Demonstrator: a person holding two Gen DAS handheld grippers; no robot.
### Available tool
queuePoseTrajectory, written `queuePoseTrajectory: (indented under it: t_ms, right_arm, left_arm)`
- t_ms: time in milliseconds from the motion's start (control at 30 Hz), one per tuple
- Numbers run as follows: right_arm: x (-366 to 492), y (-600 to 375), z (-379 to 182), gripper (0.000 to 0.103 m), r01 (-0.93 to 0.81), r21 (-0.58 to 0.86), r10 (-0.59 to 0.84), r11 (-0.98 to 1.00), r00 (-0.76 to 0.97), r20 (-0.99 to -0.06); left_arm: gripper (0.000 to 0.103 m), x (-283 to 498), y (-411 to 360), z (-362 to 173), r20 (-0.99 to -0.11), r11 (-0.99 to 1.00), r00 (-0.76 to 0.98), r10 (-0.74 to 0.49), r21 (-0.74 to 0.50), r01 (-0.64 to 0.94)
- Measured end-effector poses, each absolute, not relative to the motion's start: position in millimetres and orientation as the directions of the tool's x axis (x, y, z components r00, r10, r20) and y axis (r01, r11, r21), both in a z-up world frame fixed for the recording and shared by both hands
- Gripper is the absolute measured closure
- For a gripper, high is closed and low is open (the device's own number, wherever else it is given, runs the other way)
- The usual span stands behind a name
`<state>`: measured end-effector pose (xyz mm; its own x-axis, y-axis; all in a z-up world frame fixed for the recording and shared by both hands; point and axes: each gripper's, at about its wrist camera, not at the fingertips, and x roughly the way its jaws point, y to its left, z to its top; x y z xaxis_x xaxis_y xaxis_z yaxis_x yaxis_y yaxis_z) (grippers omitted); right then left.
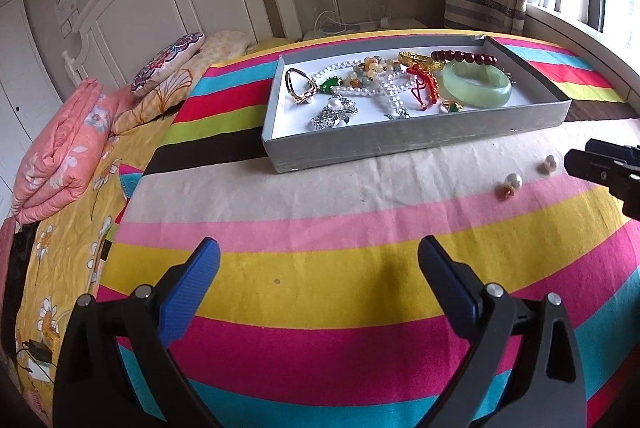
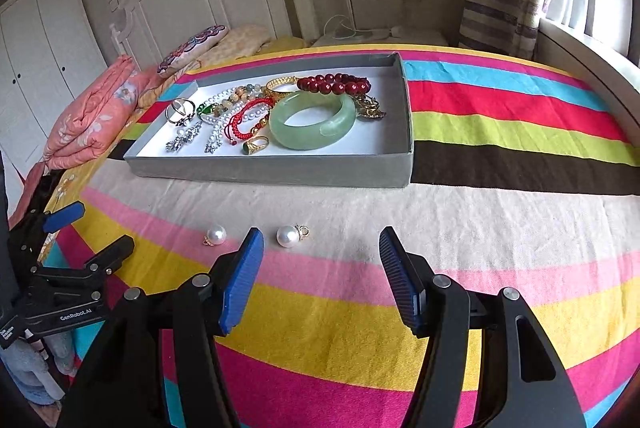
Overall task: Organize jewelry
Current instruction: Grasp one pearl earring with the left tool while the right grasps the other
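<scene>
on striped cloth, two glossy pearl earrings (image 2: 288,236)

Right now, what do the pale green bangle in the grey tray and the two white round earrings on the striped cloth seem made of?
Pale green bangle: translucent, glossy, cloudy inside, so jade or glass. Two white round earrings: smooth pearly sheen with small gold-coloured fittings; real or imitation pearl can't be told.

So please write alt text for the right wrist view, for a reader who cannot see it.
The open right gripper hovers over a striped bedspread, close to two loose pearl pendants. Behind them a grey tray holds a green bangle, bracelets and rings.
</scene>
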<state>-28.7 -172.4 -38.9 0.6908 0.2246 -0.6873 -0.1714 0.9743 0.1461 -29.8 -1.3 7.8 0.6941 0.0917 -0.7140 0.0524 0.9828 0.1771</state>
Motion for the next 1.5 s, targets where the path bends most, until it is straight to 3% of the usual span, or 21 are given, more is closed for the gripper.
queuePoseTrajectory:
  t_ms: [700, 767, 833, 933, 1067, 1233, 1300, 1433, 1500]
  right_arm:
    - [-14, -140, -48, 0.044, -0.236, -0.01, 0.15, 0.972, 0.65, -0.745]
    - [-13, -139, -47, 0.048, -0.247, -0.012, 0.157, 0.969, 0.65, -0.744]
    - [-15, -140, -45, 0.074, -0.244, -0.004, 0.162, 0.97, 0.656, -0.737]
    - [-14, -144, -45, 0.087, -0.255, 0.034, 0.198, 0.966, 0.651, -0.733]
    - [-24, -150, -37, 0.087, -0.24, 0.042, 0.201, 0.97, 0.69, -0.695]
    - [-42, -180, -31, 0.087, -0.192, 0.126, 0.227, 0.973, 0.723, -0.652]
    - [-46, -193, -30, 0.087, -0.177, 0.155, 0.235, 0.972, 0.73, -0.642]
    - [-47, -204, -27, 0.087, -0.17, 0.179, 0.246, 0.969, 0.735, -0.632]
    - [-48, -206, -25, 0.087, -0.176, 0.186, 0.255, 0.967, 0.736, -0.627]
  left_arm:
    - [0.005, -29, 9, 9, -0.722, 0.994, 0.692, 0.017, 0.086, 0.065]
    - [0.005, -30, 8, 11, -0.718, 0.993, 0.696, -0.001, 0.08, 0.084]
    - [0.006, -30, 1, 13, -0.725, 0.989, 0.688, -0.034, 0.075, 0.128]
    - [0.009, -35, -17, 14, -0.747, 0.976, 0.648, -0.152, -0.011, 0.216]
    - [0.012, -44, -48, 17, -0.744, 0.954, 0.65, -0.157, 0.055, 0.294]
    - [0.033, -28, -71, 13, -0.766, 0.929, 0.612, -0.199, 0.051, 0.366]
    - [0.048, -19, -81, 6, -0.781, 0.919, 0.59, -0.205, 0.054, 0.39]
    - [0.056, -1, -87, 2, -0.788, 0.918, 0.58, -0.208, 0.048, 0.394]
    - [0.066, 6, -88, 2, -0.79, 0.917, 0.574, -0.215, 0.039, 0.397]
